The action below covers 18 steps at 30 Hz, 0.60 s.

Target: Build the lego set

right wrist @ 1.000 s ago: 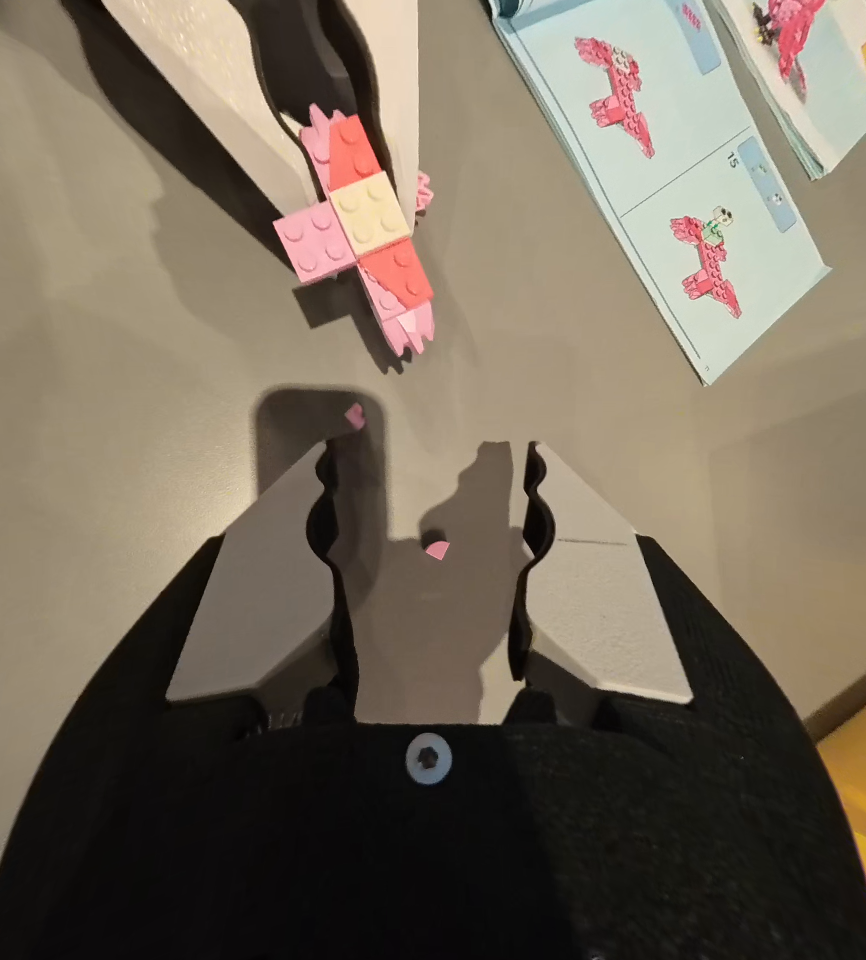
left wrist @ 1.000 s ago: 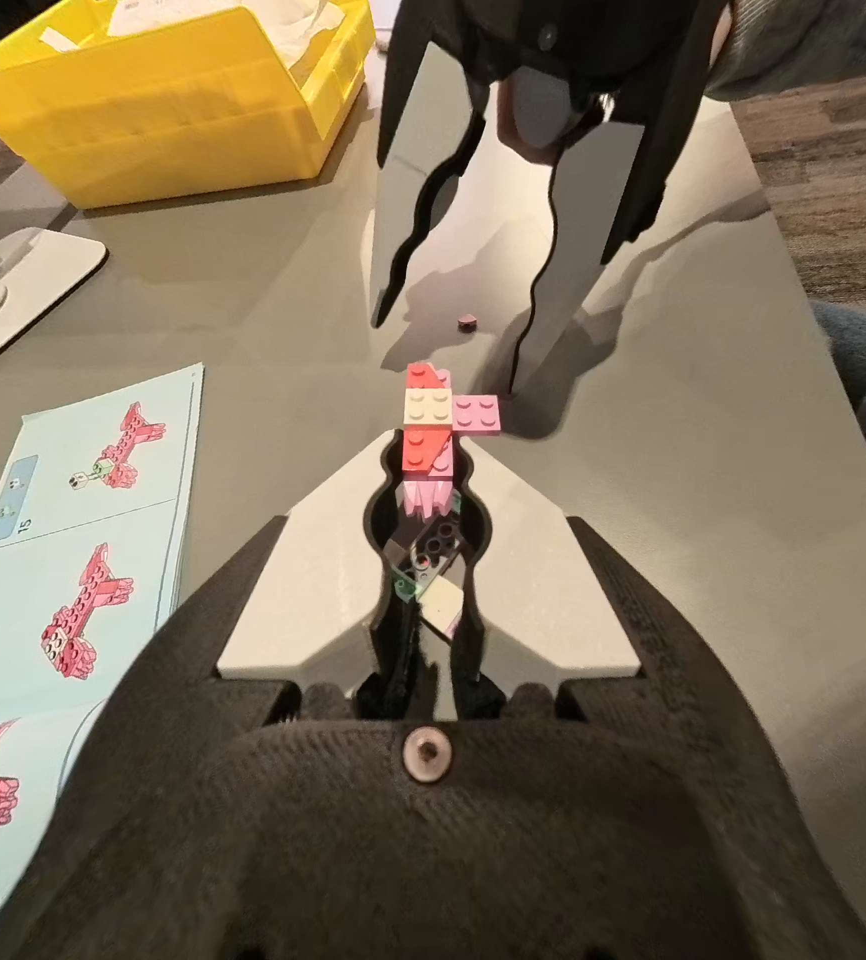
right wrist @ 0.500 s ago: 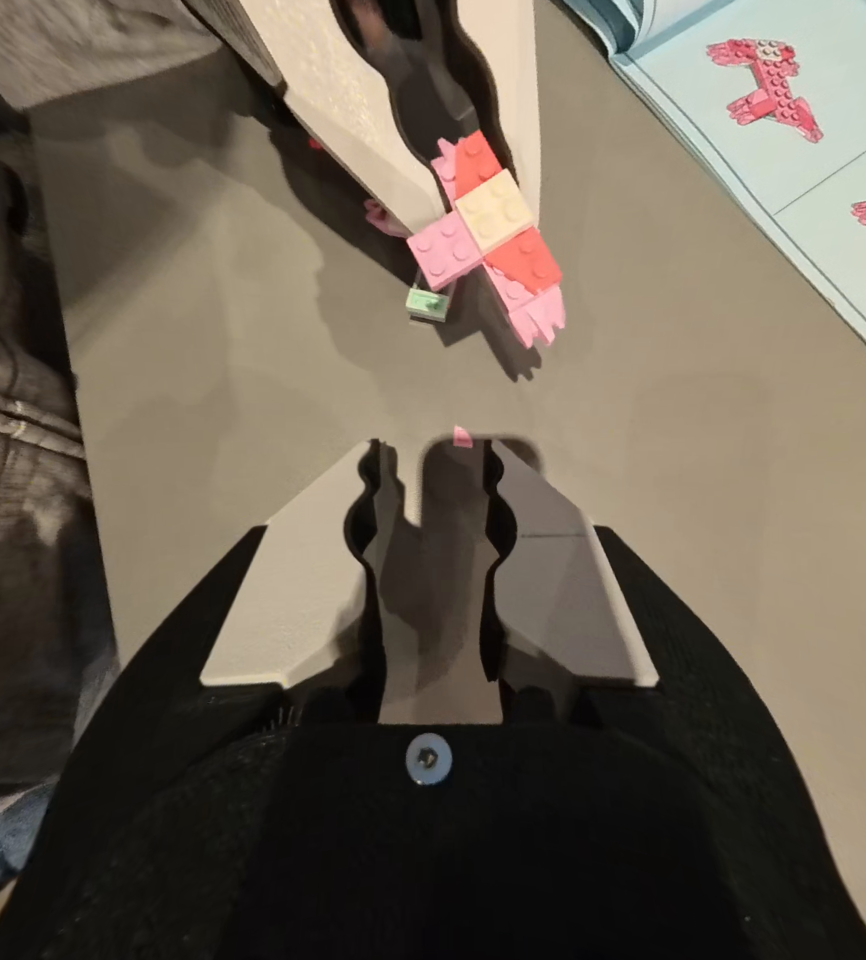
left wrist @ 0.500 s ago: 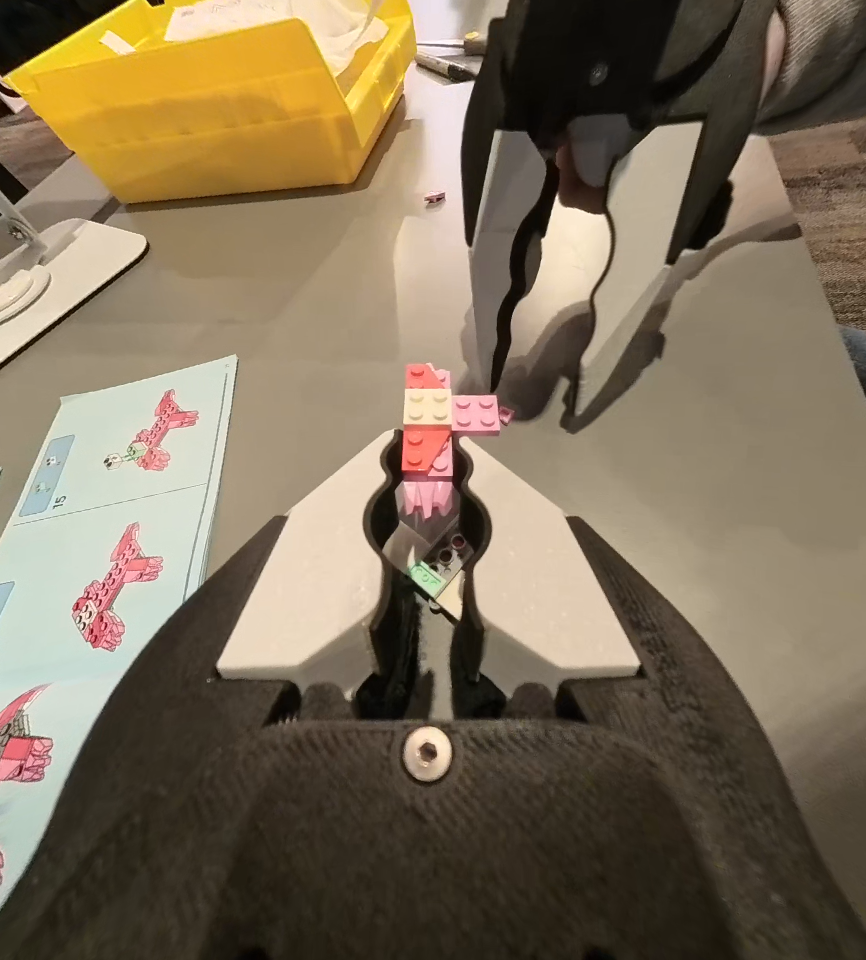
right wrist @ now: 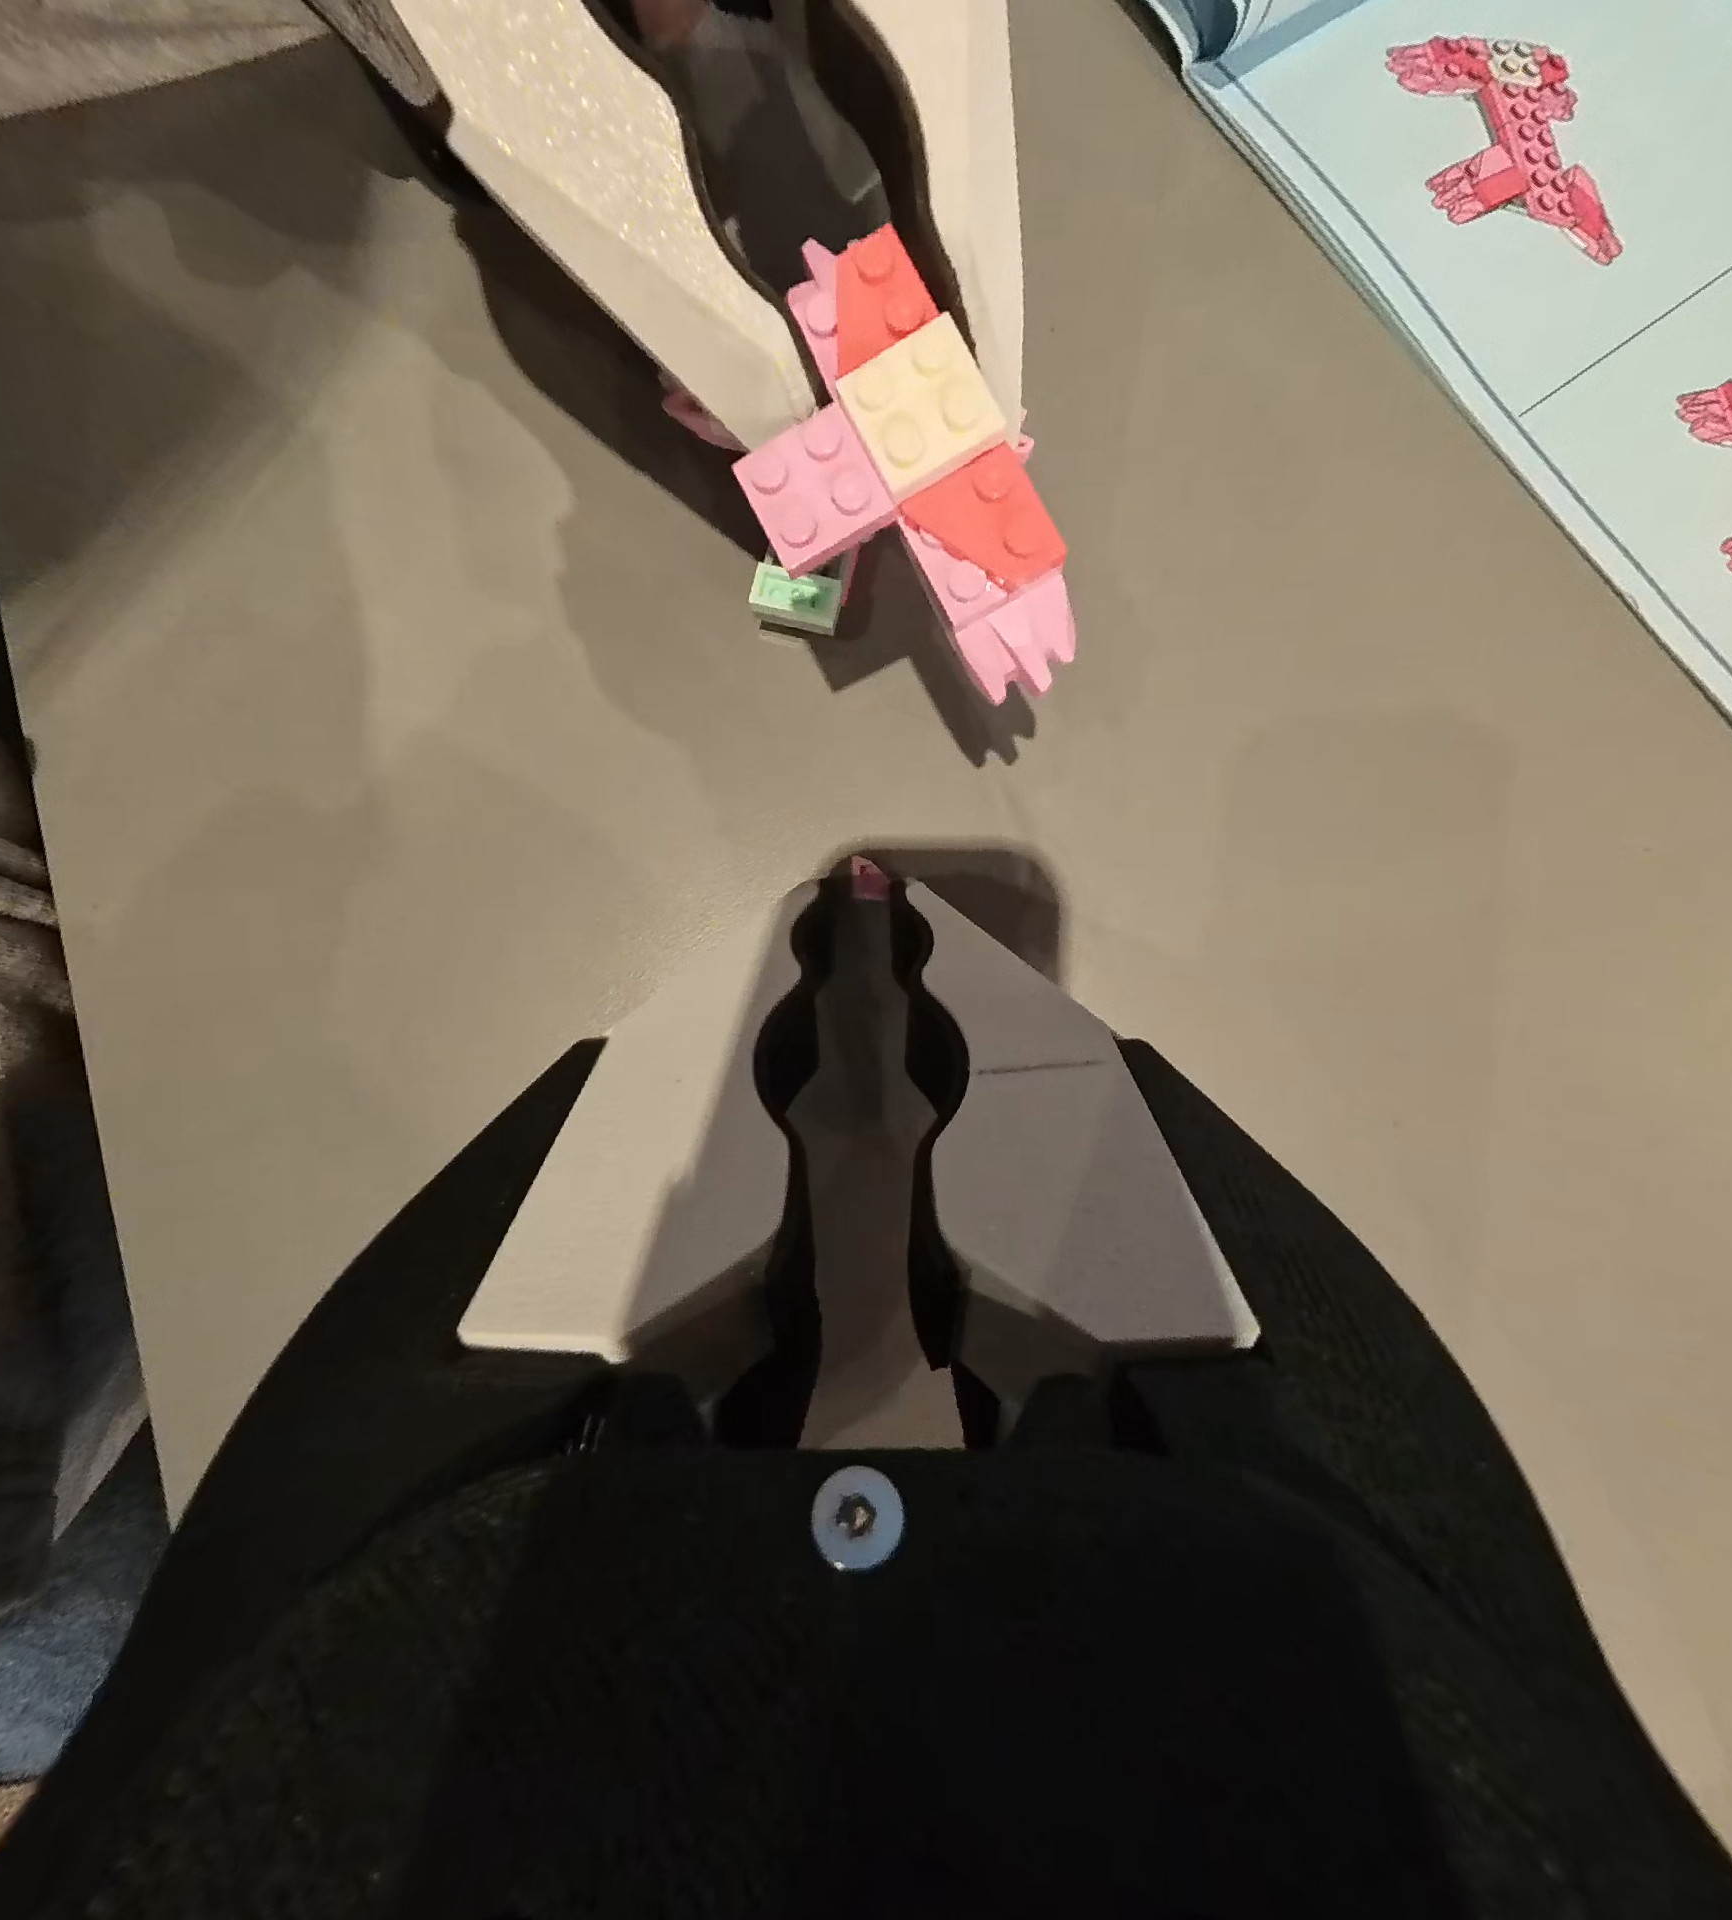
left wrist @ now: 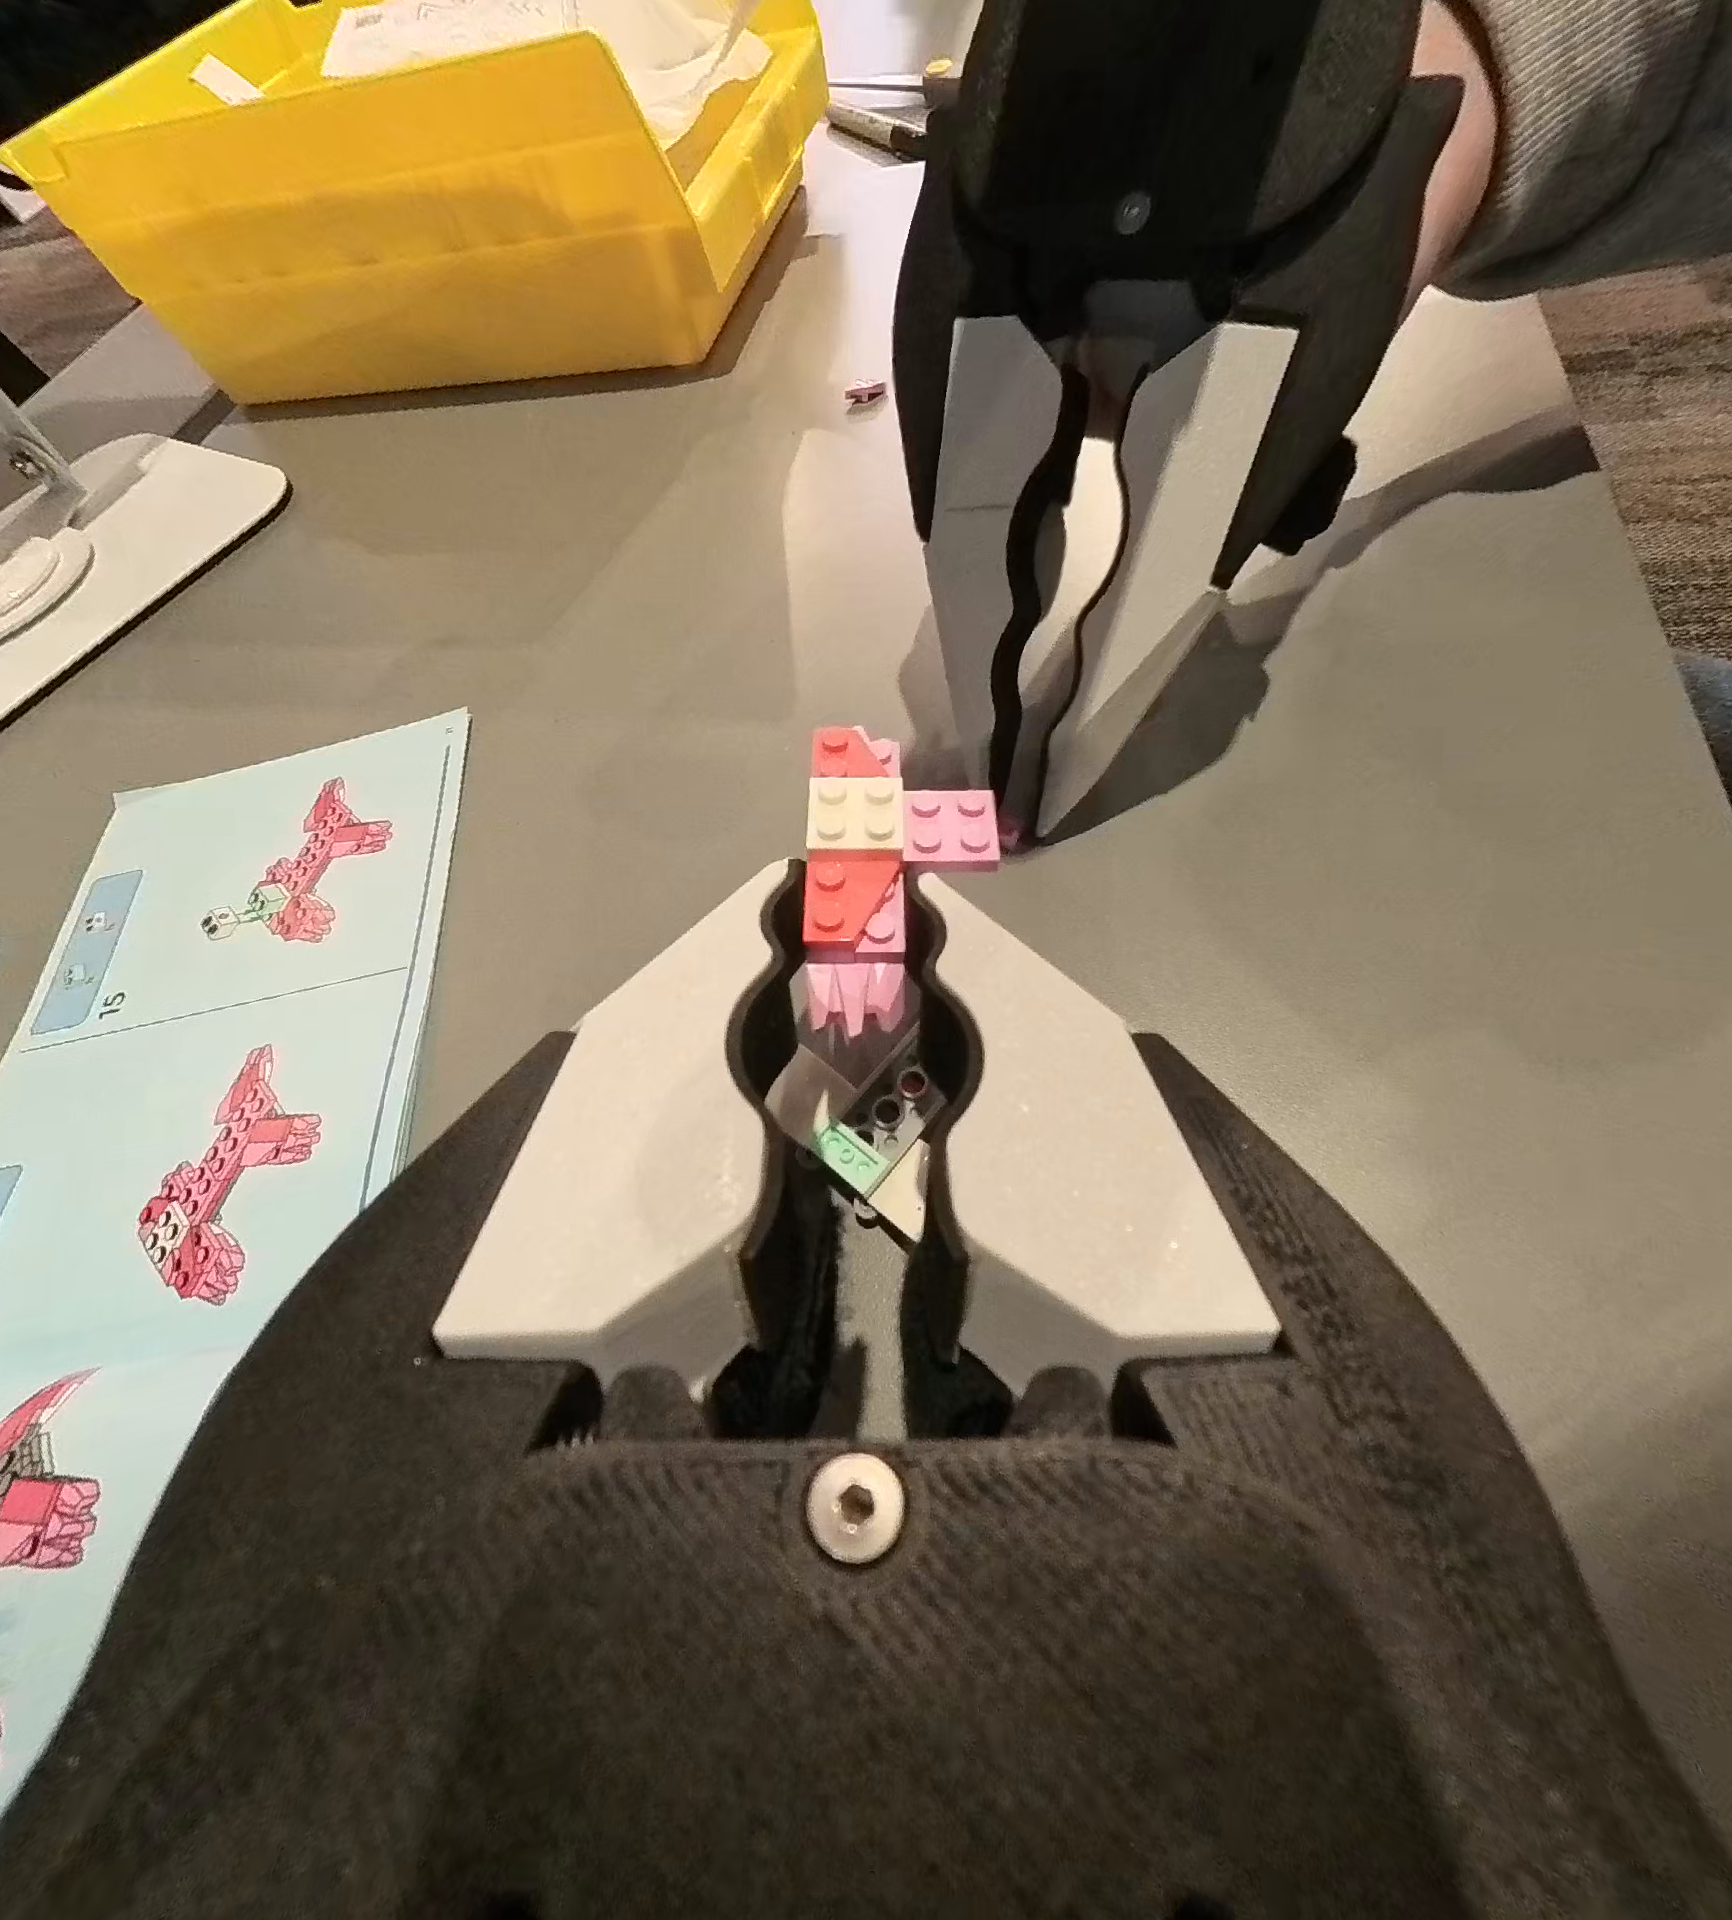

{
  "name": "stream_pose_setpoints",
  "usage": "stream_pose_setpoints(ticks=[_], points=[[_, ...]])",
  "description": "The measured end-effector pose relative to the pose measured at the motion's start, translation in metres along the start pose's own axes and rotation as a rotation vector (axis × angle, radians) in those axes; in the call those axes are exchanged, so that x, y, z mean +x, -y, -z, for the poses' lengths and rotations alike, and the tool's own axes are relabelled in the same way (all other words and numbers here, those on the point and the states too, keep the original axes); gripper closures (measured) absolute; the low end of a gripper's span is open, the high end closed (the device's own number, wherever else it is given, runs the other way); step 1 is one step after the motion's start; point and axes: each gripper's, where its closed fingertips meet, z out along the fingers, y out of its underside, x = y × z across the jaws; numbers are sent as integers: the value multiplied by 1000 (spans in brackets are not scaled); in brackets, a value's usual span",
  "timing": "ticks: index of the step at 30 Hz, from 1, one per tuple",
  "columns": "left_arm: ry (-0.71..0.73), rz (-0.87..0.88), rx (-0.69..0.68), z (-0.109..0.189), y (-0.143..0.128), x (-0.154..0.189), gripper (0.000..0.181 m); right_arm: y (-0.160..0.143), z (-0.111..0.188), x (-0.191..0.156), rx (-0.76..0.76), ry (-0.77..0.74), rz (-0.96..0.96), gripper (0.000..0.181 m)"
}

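My left gripper [left wrist: 857, 883] is shut on a lego model [left wrist: 854, 821] of red, cream and pink plates, held just above the grey table [left wrist: 1309, 1039]. A green piece [right wrist: 794, 597] hangs under the model [right wrist: 919, 416]. My right gripper [right wrist: 867, 883] points down at the table, shut on a tiny pink piece [right wrist: 868, 881]. In the left wrist view its tips [left wrist: 1023, 826] stand right beside the model's pink side plate, with the tiny piece [left wrist: 1016, 834] between them. The left gripper's fingers [right wrist: 633, 208] show in the right wrist view.
An open instruction booklet [left wrist: 249, 935] lies left of the model; it also shows in the right wrist view [right wrist: 1568, 312]. A yellow bin [left wrist: 426, 208] stands at the back left, a white stand base [left wrist: 62, 540] in front of it. Another small pink piece [left wrist: 862, 392] lies behind. Across from one pair of fingers to the other is roughly 6 cm.
My right gripper has moved in beside the model, come down to the table and closed from wide open onto the tiny pink piece. My left gripper has kept hold of the model.
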Motion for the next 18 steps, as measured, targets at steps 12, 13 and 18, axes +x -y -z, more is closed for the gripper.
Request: stream_pose_setpoints(ticks=[12,13,18], points=[[3,0,1,0,0,-1,164,0,1,8,-4,-78,90,176],[4,0,2,0,1,-1,164,0,3,10,-13,-98,120,176],[7,3,6,1,1,-2,164,-3,15,15,-140,-205,487,177]])
